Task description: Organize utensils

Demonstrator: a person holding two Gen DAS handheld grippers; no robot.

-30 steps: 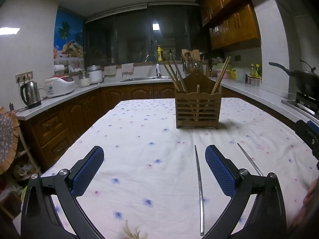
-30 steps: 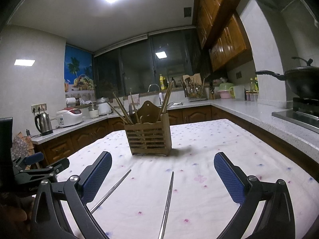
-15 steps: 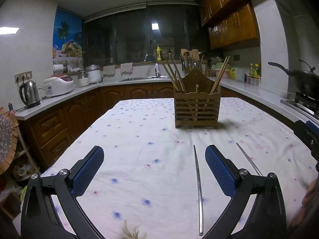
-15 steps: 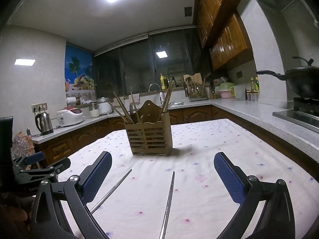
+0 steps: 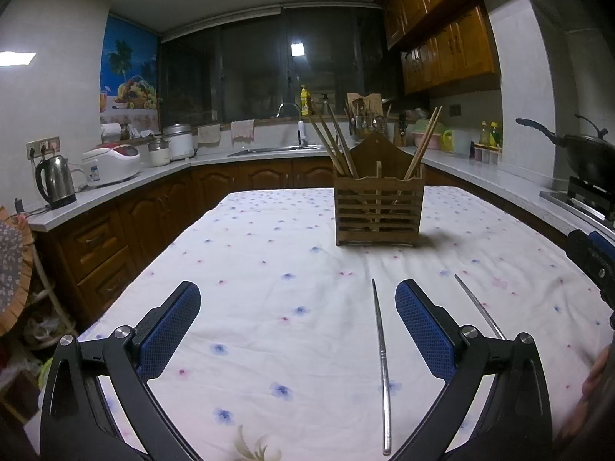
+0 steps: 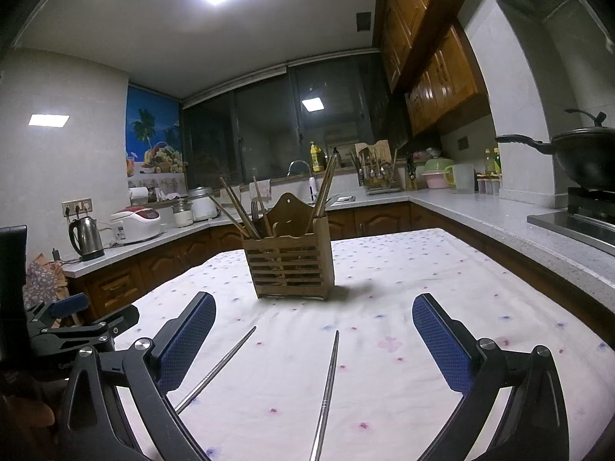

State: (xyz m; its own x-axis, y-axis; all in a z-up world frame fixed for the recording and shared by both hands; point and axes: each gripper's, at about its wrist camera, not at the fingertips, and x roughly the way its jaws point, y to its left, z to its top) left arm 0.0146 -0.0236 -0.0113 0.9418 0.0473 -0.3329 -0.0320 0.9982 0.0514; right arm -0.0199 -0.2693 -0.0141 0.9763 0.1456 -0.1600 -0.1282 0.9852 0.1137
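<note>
In the left wrist view we hold the left gripper [image 5: 298, 326] low over the white cloth-covered table with small blue and pink flowers [image 5: 269, 253], its blue-padded fingers [image 5: 171, 330] spread wide with nothing between them. One slim steel chopstick [image 5: 381, 361] lies flat on the cloth between the fingers, close inside the right-hand pad, pointing away from us toward the slatted wooden utensil caddy [image 5: 378, 213]. A second steel chopstick [image 5: 478, 305] lies outside that pad, angled off to the right. The caddy stands upright farther up the table, well apart from both, with brown wooden chopsticks [image 5: 332, 142] leaning out of its compartments; we judge it the place the loose pair belongs.

In the right wrist view the right gripper [image 6: 313, 330] is likewise spread wide and empty, held low so its fingers frame the work. The two steel chopsticks [image 6: 326, 384] lie between its pads, one near the middle, the other slanting toward the left pad. The caddy [image 6: 290, 267] sits straight ahead beyond their tips. The left gripper's body [image 6: 77, 326] shows at the left edge. We judge neither chopstick is yet picked up, and the open jaws suit a first grasp on the flat, thin metal
</note>
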